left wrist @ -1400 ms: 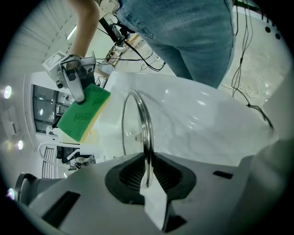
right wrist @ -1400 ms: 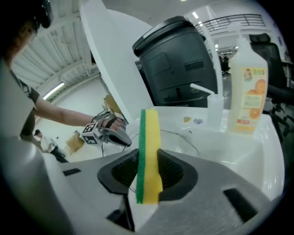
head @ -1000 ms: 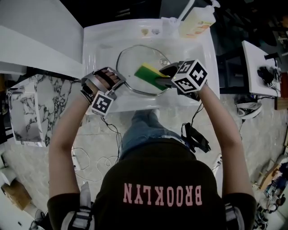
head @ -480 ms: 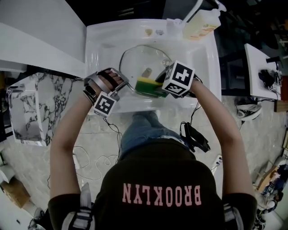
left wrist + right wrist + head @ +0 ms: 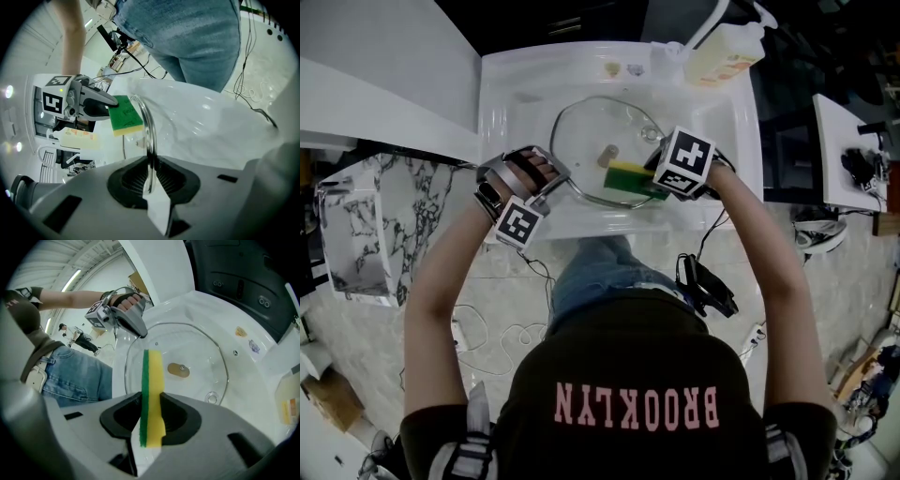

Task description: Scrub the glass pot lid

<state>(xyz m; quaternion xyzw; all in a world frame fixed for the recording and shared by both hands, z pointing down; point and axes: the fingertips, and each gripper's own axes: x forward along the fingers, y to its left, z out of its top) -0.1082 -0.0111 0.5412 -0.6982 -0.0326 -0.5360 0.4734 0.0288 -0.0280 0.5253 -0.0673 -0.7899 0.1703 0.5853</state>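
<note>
Sink (image 5: 502, 94), front edge | left gripper (image 5: 553, 178) is clamped tight on the metal rim of the glass pot lid (image 5: 600, 136), steadying it over the basin | right gripper (image 5: 654, 176) pinches a sponge (image 5: 626, 178) at the lid's near edge, apparently scrubbing.

Bright, even overhead light; strip lamps (image 5: 76, 281) show in the right gripper view. White sink (image 5: 502, 94) nearly blown out, glare streaks on its wall. Reflections on lid (image 5: 206, 352) rim. Both gripper views: fisheye bending, black corners, soft near foreground. Head view sharp; top edge dark, shadows faint.
</note>
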